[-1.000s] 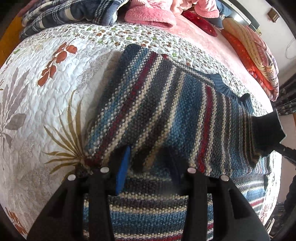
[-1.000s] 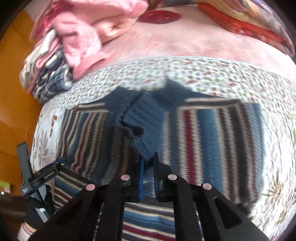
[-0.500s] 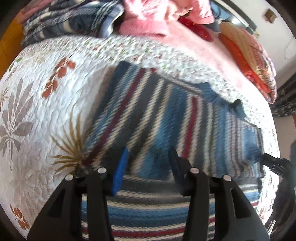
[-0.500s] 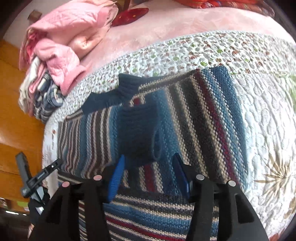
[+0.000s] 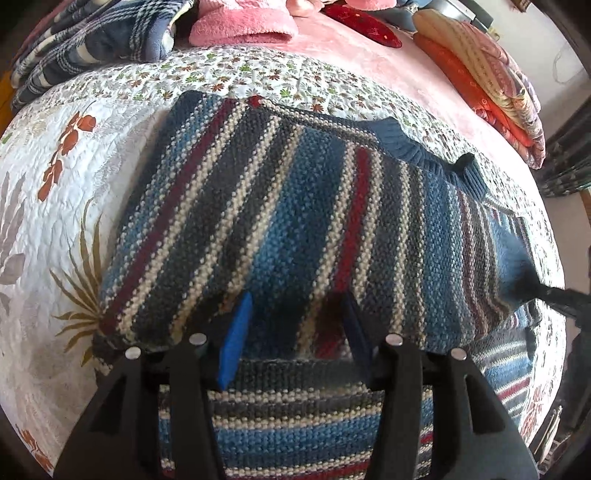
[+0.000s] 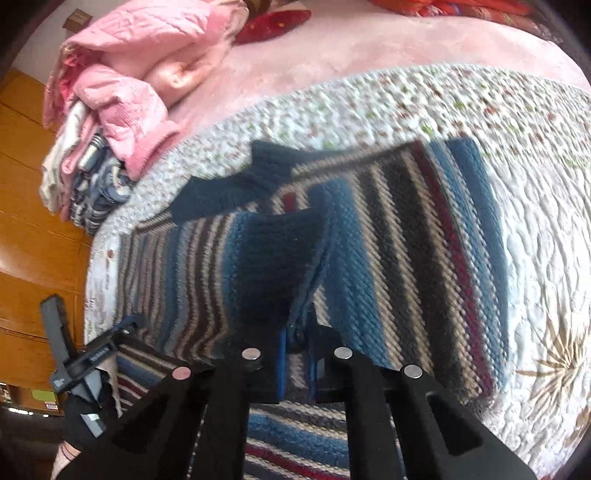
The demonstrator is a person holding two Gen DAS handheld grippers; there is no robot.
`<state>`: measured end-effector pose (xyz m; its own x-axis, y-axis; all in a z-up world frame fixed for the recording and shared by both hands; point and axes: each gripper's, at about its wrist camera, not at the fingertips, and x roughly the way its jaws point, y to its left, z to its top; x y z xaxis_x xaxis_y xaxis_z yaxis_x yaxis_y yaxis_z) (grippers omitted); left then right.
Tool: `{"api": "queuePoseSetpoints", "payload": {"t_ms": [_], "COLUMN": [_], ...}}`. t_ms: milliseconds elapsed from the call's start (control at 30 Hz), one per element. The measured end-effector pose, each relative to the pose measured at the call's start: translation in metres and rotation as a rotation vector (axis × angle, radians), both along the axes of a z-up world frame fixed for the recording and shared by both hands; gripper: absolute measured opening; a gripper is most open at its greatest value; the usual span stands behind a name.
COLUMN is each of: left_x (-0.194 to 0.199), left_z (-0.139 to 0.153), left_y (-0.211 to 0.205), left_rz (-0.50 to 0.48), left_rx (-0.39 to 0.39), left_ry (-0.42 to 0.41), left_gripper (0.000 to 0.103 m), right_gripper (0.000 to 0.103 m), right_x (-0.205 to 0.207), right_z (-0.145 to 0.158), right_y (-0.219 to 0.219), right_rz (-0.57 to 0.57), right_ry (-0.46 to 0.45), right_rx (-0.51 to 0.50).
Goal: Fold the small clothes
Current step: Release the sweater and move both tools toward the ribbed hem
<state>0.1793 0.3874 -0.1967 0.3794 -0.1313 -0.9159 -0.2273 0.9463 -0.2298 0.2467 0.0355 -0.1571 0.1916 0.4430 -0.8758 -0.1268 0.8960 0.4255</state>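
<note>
Striped sweater (image 5: 280, 221) spread flat on the bed's floral quilt (image 5: 44, 229), near its front edge.

Piled clothes (image 6: 122, 110) sit toward the bed's far left corner. The left hand-held gripper (image 5: 295, 332) hovers over the sweater's lower part, jaws wide apart, holding nothing. The right hand-held gripper (image 6: 297, 350) has its jaws nearly closed, pinching the navy ribbed cuff (image 6: 277, 258) of a sleeve folded across the sweater's body.

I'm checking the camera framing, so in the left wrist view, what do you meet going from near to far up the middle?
Left gripper, open, above the striped sweater → flowered quilt → pink folded garment at the far edge.
</note>
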Motion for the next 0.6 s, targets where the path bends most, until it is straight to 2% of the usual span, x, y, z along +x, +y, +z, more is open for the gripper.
{"api": "queuePoseSetpoints", "payload": {"t_ms": [167,267,300,367,500,600], "left_x": [0.000,-0.003,-0.006,-0.019,-0.072,-0.128], "left_z": [-0.001,0.003,0.008,0.021,0.043,0.048], "left_y": [-0.002,-0.003,-0.004,-0.005,-0.004,0.001], "left_rz": [-0.004,0.001,0.007,0.007,0.006,0.016], "left_rx": [0.005,0.017,0.014,-0.008,-0.005,0.024], "left_ry": [0.008,0.019,0.020,-0.003,-0.049,-0.046], "left_gripper": [0.050,0.049,0.049,0.050,0.055,0.062], "right_gripper": [0.009,0.011,0.013,0.024,0.027,0.031], "right_x": [-0.002,-0.003,-0.004,-0.011,-0.050,-0.088], "right_z": [-0.031,-0.031,-0.028,-0.014,0.026,0.042], "right_y": [-0.005,-0.004,-0.004,-0.010,-0.028,-0.041], "right_rz": [-0.036,-0.039,-0.041,-0.043,-0.012,0.004], "right_ry": [0.063,0.052,0.048,0.016,-0.111,-0.155], "right_rx": [-0.008,-0.011,-0.010,-0.018,-0.054,-0.067]}}
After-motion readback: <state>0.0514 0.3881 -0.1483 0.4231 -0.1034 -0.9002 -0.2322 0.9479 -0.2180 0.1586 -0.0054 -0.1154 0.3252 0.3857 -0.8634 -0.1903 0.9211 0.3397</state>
